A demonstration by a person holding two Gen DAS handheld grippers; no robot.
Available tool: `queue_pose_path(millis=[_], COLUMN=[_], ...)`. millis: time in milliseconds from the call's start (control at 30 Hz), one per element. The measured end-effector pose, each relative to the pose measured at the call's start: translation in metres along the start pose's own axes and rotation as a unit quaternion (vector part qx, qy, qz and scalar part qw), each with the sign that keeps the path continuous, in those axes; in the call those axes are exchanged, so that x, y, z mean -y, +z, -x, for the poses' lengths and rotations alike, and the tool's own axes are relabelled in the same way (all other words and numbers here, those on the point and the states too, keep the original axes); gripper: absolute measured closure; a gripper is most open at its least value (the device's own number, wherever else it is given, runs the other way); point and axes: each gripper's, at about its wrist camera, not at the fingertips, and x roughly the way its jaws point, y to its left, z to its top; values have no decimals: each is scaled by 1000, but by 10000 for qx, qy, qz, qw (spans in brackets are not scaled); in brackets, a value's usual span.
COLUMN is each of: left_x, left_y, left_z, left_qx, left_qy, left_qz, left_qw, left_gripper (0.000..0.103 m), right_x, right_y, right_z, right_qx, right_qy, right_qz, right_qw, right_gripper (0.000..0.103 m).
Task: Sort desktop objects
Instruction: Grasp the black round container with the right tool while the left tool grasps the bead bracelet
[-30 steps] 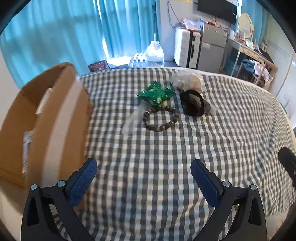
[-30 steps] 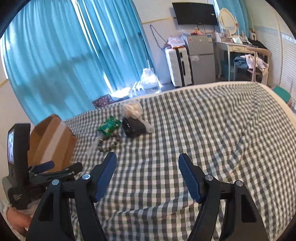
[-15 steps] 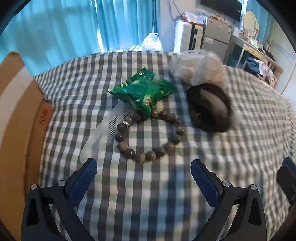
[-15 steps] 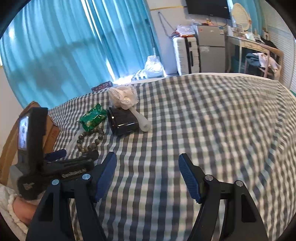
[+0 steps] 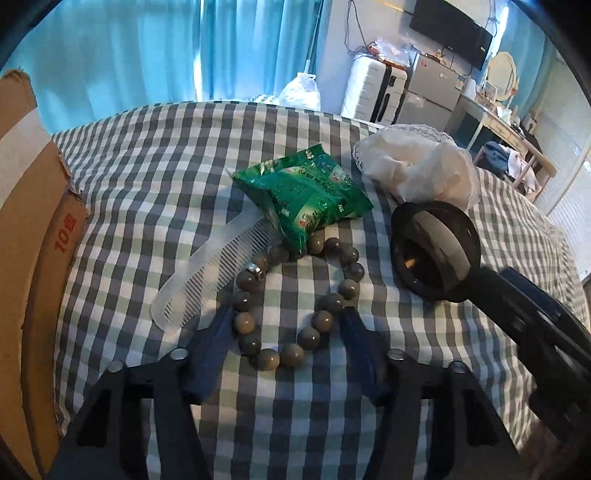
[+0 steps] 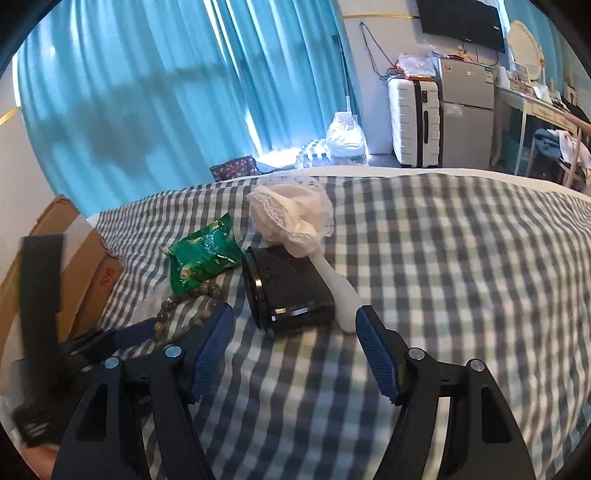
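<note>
Left claw [image 5: 284, 328] spread wide, straddling bead bracelet [image 5: 295, 302] on checked bed [image 5: 147, 177]; right claw [image 6: 295, 332] apart, empty, near black jar [image 6: 291, 291]; green packet [image 5: 306, 199] overlapping bracelet.

Blue curtains [image 6: 155, 92] backlit; white suitcase [image 6: 413, 122], grey fridge [image 6: 467, 99], wall TV [image 6: 461, 18] behind checked bedspread [image 6: 443, 258].

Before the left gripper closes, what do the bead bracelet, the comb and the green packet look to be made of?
Bead bracelet: polished stone or glazed beads, likely; grey-brown, glossy highlights, one small metal spacer.
Comb: translucent whitish plastic; the check cloth shows faintly through its teeth.
Green packet: thin foil or plastic film, shiny and crinkled, printed.
Left gripper: open, blue ribbed pads either side of the bracelet.
</note>
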Motion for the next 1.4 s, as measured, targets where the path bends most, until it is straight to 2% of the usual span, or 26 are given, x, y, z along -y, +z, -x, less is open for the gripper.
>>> queue_pose_path(millis=[133, 167, 200, 333, 467, 567, 633, 700, 933, 1033, 1100, 1133, 1167, 1300, 1333, 1367, 1400], left_x=[-15, -17, -20, -31, -34, -34, -31, -29, -22, -26, -27, -29, -32, -35, -33, -30, -26], left_y=[-1, -2, -2, -8, -15, -24, -30, -36, -50, -47, -44, -42, -41, -30, -27, -25, -22], left_z=[7, 8, 9, 16, 25, 36, 41, 47, 67, 65, 57, 52, 49, 33, 27, 25, 25], left_qx=[-137, -148, -159, -267, -359, -413, -518, -577, -714, -717, -811, -850, -828, -682, -643, -593, -532], left_qy=[-134, -161, -184, -313, -345, -422, -442, -518, -608, -509, -581, -509, -392, -203, -96, 44, 167], left_qz=[220, 251, 273, 444, 563, 613, 568, 551, 459, 561, 793, 892, 974, 1051, 971, 863, 667], left_qw=[9996, 9994, 9993, 9982, 9972, 9964, 9961, 9955, 9945, 9945, 9918, 9911, 9910, 9919, 9931, 9945, 9962], left_gripper=[64, 69, 70, 75, 77, 87, 89, 95, 95, 91, 61, 34, 27, 28, 38, 66, 82], right_x=[-3, -3, -3, -7, -6, -1, 1, 1, -10, -12, -14, -13, -10, -1, 1, 4, 7], right_y=[1, 1, 1, -2, -10, -21, -25, -28, -41, -47, -46, -46, -45, -47, -47, -47, -47], right_z=[-16, -17, -18, -13, 1, 18, 26, 37, 69, 77, 78, 78, 77, 72, 70, 67, 64], right_qx=[-38, -37, -49, -136, -230, -317, -352, -381, -438, -453, -463, -450, -442, -448, -463, -501, -539], right_qy=[-158, -141, -191, -252, -298, -246, -243, -223, -286, -269, -261, -269, -240, -165, -158, -167, -185], right_qz=[-40, -67, -55, 87, -53, -303, -418, -475, -376, -323, -340, -354, -380, -513, -543, -562, -582], right_qw=[9999, 9999, 9998, 9996, 9993, 9987, 9982, 9979, 9979, 9981, 9980, 9980, 9980, 9975, 9973, 9970, 9967], right_gripper=[35, 41, 58, 58, 58, 58, 58, 58, 58, 58, 58, 58, 58, 58, 58, 58, 58])
